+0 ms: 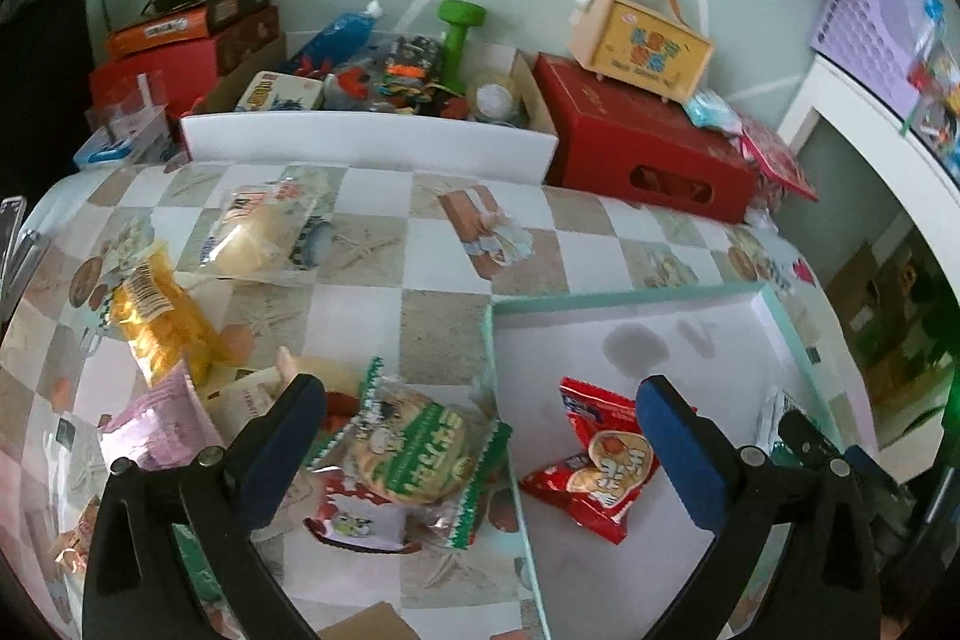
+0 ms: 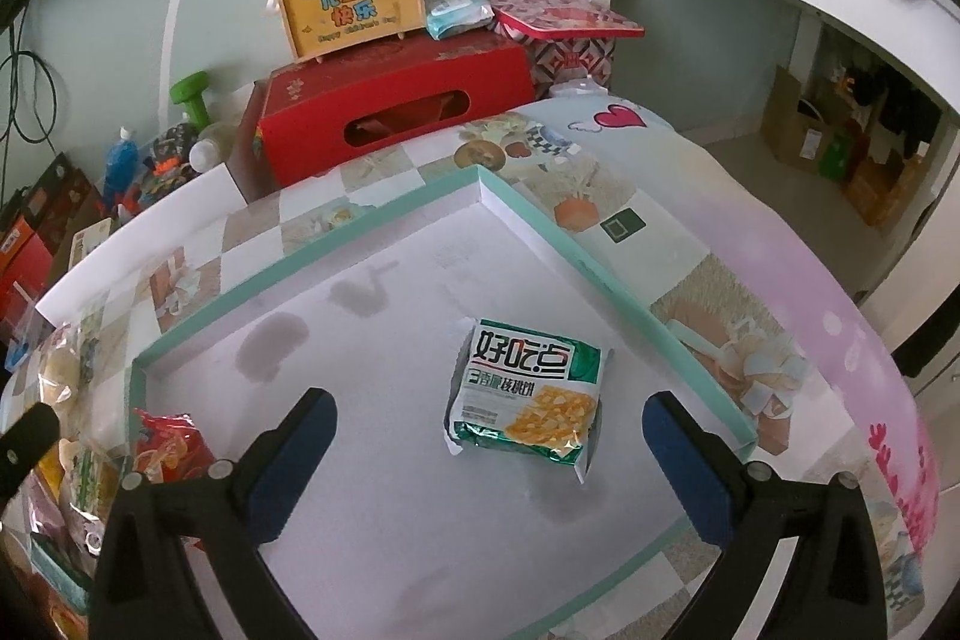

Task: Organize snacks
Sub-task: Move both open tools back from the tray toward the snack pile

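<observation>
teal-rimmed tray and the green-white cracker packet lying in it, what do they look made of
Teal-rimmed tray: seemingly cardboard, matte; thin folded walls with a sharp creased corner and dull stains soaked into its white floor. Green-white cracker packet: likely thin plastic film with a glossy, partly metallic finish; its wrinkled lower edge glints.

Green cracker packet (image 2: 525, 394) in teal-rimmed tray (image 2: 606, 268)

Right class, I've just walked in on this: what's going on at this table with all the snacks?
A person with tongs in each hand is sorting snack packets into a shallow mint-edged box. Both tongs are open and empty. The right tongs hover over a green-and-white biscuit packet lying in the box; a red packet is in too. The left tongs hang above a green rice-cracker packet outside the box on the table.
</observation>
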A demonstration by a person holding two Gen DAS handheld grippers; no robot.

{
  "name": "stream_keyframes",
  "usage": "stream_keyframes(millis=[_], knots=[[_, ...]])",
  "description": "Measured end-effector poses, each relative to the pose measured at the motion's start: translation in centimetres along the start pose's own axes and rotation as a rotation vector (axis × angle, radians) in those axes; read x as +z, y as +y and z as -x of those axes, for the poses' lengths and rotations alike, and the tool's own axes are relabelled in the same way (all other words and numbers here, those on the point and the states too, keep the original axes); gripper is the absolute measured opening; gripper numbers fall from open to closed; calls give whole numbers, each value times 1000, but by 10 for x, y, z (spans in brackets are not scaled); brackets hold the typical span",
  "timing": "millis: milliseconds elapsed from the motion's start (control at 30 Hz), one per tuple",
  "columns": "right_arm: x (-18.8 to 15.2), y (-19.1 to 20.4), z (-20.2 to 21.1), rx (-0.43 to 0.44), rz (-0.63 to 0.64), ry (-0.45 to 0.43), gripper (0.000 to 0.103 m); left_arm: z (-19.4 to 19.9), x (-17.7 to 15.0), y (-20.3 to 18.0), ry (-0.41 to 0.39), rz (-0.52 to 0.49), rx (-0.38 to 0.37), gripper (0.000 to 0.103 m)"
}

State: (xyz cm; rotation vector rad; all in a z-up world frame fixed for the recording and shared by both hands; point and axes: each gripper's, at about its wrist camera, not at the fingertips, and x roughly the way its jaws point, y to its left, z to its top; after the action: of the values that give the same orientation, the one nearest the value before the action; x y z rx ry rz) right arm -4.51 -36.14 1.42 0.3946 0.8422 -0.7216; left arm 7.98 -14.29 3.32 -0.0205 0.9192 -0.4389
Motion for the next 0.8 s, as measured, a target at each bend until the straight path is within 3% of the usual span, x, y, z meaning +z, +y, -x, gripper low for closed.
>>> stream_keyframes(millis=[233,700,800], knots=[[-2,11,19,13,32,-43,103,19,1,27,-32,52,41,103],[-30,41,49,191,47,-60,103,78,-18,88,-159,28,314,103],[-38,55,57,221,80,-68,103,89,-27,108,-164,65,322,103]])
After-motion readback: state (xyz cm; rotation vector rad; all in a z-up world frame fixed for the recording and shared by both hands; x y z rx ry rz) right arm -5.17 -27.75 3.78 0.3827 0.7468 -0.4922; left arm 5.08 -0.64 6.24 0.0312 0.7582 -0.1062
